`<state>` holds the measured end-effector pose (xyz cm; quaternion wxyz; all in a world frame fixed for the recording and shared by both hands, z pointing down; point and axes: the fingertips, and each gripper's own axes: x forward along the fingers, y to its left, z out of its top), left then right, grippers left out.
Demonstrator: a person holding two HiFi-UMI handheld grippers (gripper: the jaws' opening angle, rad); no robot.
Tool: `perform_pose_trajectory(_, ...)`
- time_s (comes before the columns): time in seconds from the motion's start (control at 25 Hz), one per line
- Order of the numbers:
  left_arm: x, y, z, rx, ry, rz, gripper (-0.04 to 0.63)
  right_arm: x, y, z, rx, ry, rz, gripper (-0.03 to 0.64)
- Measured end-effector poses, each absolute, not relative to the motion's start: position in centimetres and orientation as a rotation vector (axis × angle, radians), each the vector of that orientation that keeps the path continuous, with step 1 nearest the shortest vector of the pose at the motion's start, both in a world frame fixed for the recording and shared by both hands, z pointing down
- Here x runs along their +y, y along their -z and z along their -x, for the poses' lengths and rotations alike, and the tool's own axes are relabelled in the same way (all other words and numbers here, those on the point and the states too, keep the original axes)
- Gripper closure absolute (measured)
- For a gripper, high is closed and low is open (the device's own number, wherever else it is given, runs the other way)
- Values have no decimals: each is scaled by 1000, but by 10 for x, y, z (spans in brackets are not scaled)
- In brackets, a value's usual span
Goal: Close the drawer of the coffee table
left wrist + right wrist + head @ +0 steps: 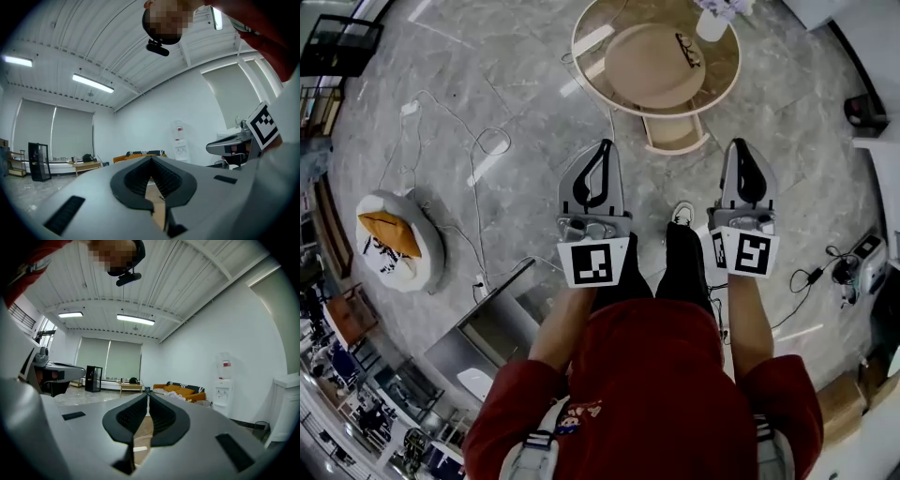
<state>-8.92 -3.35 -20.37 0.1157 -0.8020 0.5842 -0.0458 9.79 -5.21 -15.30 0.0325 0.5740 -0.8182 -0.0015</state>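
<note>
1. The round coffee table [581,70] stood ahead on the floor, well apart from both tools. Its drawer [673,133] hung pulled out on the near side, facing the person.
2. Closing it well would probably mean a flat, square push on the middle of the drawer front, so it ran in straight and did not skew.
3. The left gripper [604,145] and right gripper [739,143] pointed level, jaws together with nothing between them, which suited pushing.
4. The drawer looked empty. A white vase [711,25] on the tabletop seemed to hold pale flowers.

Round coffee table [724,75] on grey marble floor [516,75], white vase [711,25] atop.
</note>
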Motion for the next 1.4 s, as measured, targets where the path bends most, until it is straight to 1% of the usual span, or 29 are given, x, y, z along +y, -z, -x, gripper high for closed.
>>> perform_pose_trajectory(0.2,-36,106,98,1724,200,2432,583,-49,69,-78,-2482,-78,-1740,589)
perform_pose_trajectory(0.48,-30,-48,109,1792,255,2489,583,-25,-87,-70,-2410,-197,-1649,589)
perform_pose_trajectory(0.92,-8,-264,113,1911,208,2495,583,9,-290,-60,-2404,-257,-1502,589)
perform_pose_trajectory(1.4,-11,-468,111,1948,122,2349,583,-7,-488,-71,-2477,-92,-1513,589)
